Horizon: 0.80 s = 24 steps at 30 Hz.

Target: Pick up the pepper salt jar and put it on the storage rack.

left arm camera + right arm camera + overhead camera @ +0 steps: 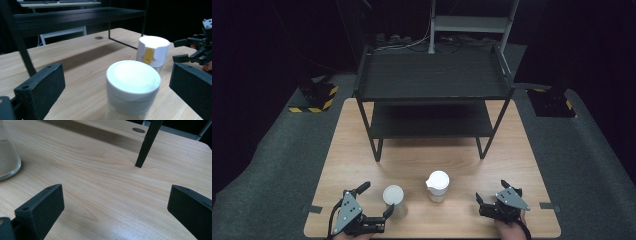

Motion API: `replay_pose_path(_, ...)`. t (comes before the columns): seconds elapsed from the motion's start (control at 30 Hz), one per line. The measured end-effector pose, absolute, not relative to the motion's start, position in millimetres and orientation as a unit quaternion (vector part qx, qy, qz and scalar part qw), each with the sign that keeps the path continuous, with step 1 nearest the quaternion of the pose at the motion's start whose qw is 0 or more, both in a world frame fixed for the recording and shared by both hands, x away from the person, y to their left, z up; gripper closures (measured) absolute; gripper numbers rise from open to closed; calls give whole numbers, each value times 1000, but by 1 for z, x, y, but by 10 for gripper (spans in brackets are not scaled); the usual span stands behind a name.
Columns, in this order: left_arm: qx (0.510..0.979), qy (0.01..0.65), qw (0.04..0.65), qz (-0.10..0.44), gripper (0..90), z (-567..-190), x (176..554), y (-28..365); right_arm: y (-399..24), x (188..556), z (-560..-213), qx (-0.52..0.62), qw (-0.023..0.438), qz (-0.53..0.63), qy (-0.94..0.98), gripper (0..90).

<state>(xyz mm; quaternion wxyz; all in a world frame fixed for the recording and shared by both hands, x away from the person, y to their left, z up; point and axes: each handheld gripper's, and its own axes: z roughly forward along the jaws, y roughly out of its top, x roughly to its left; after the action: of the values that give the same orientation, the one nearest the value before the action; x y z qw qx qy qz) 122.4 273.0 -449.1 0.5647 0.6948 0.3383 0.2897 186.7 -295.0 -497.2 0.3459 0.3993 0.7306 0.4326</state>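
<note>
While both tools are resting wide apart at the near edge of the wooden tabletop (362,150), two containers are standing between them. The left tool (376,201) is sitting with its black jaws spread on either side of the clear glass jar with the flat white lid (394,200), not touching it; what the jar holds cannot be told. In the left gripper view that jar (132,87) is filling the gap between the jaws. Just to its right, the second clear jar with the white spouted lid (437,186) is standing upright, an orange tab showing on its cap in the left gripper view (153,50); its contents are not readable either. The right tool (491,195) is lying open too, well apart from both jars, gripping nothing. Behind them, one black two-tier metal rack (432,85) is standing on the tabletop. Grey carpet (272,150) is surrounding the tabletop, and the room beyond is sitting in darkness.
</note>
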Motion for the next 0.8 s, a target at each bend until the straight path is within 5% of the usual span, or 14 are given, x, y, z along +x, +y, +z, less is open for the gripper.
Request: replay_pose_path(0.8,714,339,548,275,5,-466,136,253,-296,187,-498,400,345,435,729,0)
